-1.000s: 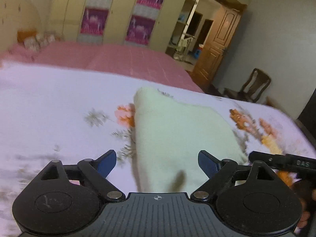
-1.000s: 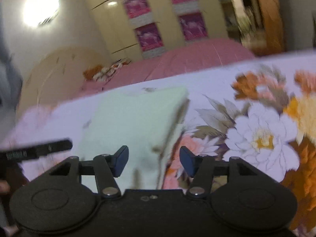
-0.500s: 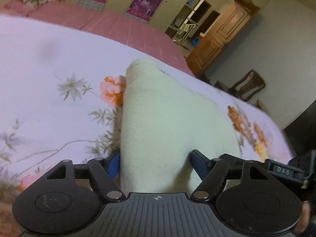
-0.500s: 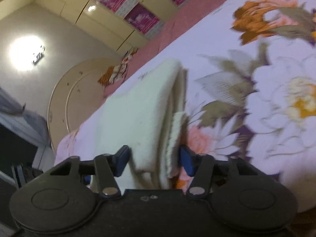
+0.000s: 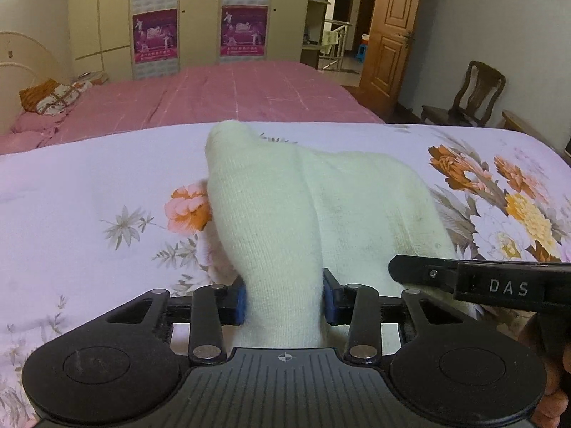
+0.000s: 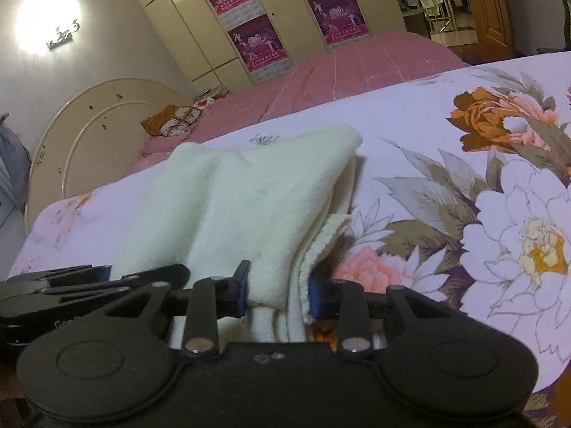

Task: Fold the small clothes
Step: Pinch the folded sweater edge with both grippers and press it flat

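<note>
One bed with a pink cover (image 5: pixel 249 92) is seen at the far side; one floral sheet (image 5: pixel 89 185) is spread in the near foreground. One wardrobe (image 5: pixel 200 14) with four purple posters stands at the far wall, one wooden door (image 5: pixel 392 35) far right, one wooden chair (image 5: pixel 471 96) at the right wall. One wall lamp (image 6: pixel 46 21) is lit at far left in the right wrist view.

One pale cream garment (image 5: pixel 321 207) is laid folded on the floral sheet, its near edge bunched up between both tools. Layered edges are seen on its right side (image 6: pixel 321 235).

Two grippers are counted. The left gripper (image 5: pixel 283 299) is narrowed onto a raised fold of the garment; blue pads are pressed against cloth on both sides, jaws closing. The right gripper (image 6: pixel 276 290) is clamped on the garment's near right corner, several layers pinched between the pads, jaws closing too. The right tool is seen as a black bar marked DAS at the right edge of the left wrist view.

Against one second back: both jaws were wide apart with the garment lying flat ahead; now both are narrowed on cloth and the fabric is ridged up. Both views are sharper and nearer the garment.
</note>
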A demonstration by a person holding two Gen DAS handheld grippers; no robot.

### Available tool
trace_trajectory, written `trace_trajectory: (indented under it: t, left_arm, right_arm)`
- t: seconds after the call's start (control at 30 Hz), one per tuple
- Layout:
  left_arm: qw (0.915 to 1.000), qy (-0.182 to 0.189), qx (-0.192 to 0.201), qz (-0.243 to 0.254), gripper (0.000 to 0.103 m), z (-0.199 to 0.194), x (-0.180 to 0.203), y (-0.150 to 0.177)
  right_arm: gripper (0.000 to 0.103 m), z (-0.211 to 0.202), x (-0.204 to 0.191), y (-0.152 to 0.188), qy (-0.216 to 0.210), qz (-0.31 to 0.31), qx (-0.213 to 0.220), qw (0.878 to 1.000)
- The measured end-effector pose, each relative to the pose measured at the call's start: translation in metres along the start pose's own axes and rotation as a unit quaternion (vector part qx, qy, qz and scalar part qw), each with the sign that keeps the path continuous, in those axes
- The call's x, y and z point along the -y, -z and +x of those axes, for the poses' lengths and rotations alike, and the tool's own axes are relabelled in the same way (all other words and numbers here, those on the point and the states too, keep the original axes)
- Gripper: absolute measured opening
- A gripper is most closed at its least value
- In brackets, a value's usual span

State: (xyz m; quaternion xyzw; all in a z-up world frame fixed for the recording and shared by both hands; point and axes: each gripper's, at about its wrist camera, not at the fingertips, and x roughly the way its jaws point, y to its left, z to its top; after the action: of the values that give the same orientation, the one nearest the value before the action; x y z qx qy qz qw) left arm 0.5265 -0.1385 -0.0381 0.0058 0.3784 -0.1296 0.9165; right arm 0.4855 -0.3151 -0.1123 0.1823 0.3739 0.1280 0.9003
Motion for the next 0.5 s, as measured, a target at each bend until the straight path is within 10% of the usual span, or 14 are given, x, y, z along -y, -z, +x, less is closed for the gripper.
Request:
trace_trajectory:
  t: [0.5]
  left_arm:
    - [0.9998,-0.001,0.02,0.009,0.036,-0.009,0.0,0.007]
  right_arm:
    - [0.029,0.0,-0.011,-0.004,0.018,0.0,0.009,1.0]
